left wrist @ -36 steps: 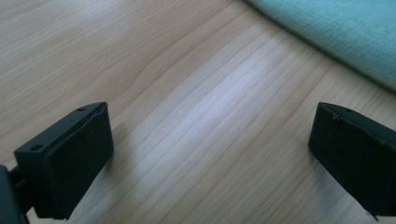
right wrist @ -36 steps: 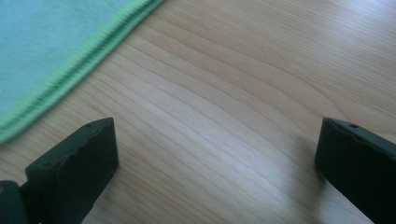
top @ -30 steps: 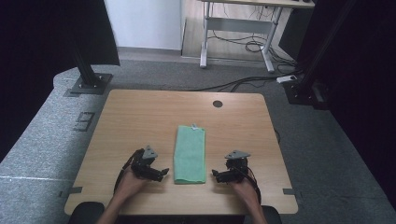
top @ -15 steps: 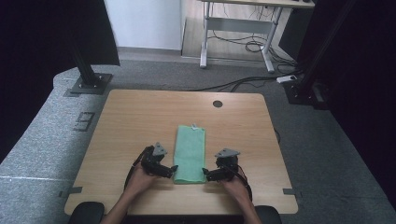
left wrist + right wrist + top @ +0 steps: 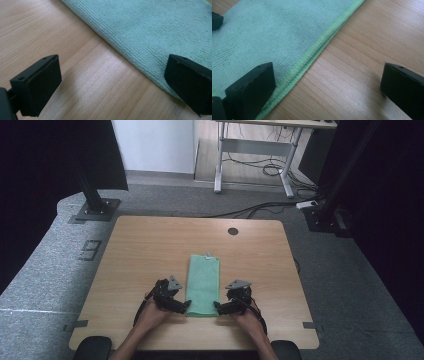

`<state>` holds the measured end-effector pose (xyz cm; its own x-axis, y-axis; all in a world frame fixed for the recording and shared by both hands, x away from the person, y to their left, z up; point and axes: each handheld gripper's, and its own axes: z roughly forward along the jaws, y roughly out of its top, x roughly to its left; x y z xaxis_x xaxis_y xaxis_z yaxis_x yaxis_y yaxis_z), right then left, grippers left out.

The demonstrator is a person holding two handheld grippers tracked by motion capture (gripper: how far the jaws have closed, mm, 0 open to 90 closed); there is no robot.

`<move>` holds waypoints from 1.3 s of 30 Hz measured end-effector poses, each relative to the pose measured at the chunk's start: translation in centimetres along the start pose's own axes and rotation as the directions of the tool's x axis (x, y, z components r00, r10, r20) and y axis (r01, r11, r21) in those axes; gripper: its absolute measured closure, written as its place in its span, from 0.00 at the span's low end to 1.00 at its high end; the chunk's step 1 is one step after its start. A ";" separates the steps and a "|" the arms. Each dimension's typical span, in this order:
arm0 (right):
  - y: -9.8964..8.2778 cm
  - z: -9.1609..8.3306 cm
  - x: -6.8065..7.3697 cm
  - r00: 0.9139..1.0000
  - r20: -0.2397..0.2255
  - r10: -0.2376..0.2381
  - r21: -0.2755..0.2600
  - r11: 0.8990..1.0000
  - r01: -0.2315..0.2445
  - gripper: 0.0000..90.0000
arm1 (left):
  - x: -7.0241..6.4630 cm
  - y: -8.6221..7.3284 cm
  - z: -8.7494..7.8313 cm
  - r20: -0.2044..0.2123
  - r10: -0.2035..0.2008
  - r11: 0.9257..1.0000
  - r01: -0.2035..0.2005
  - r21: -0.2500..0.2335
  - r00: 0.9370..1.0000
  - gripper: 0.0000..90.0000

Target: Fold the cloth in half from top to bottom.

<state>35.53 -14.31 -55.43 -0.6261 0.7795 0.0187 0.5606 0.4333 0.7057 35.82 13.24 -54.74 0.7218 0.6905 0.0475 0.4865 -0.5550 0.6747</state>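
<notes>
The wooden counter [image 5: 150,250] is carrying a folded green microfibre towel [image 5: 203,283], which is lying lengthwise near the person's edge, its stitched hems [image 5: 312,60] running along its right side. The left tool [image 5: 186,306] is sitting at the towel's near left corner with its jaws spread wide, one over bare wood and one over the cloth. The right tool [image 5: 217,307] is sitting at the near right corner, also gaping, straddling the hemmed edge. Neither is gripping anything.
</notes>
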 end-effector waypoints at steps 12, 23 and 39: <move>-0.7 -0.8 1.1 1.000 -0.022 -0.023 0.017 1.000 0.023 0.00 | -0.9 -1.1 -1.1 0.036 -0.001 1.000 0.001 0.014 0.999 0.01; -1.4 -1.6 2.5 0.999 -0.028 -0.033 0.022 0.999 0.033 0.00 | -1.8 -2.4 -2.2 0.068 -0.020 1.000 0.019 0.022 0.997 0.01; -2.2 -2.1 3.7 0.999 -0.026 -0.034 0.009 0.999 0.034 0.00 | 1.1 -0.3 -1.7 0.015 -0.055 0.998 0.055 -0.013 0.998 0.00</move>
<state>30.82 -13.38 -55.42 -0.6588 0.7522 0.0134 0.5439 0.4639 0.6993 35.59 14.95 -53.63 0.7016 0.7126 -0.0007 0.5191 -0.5104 0.6856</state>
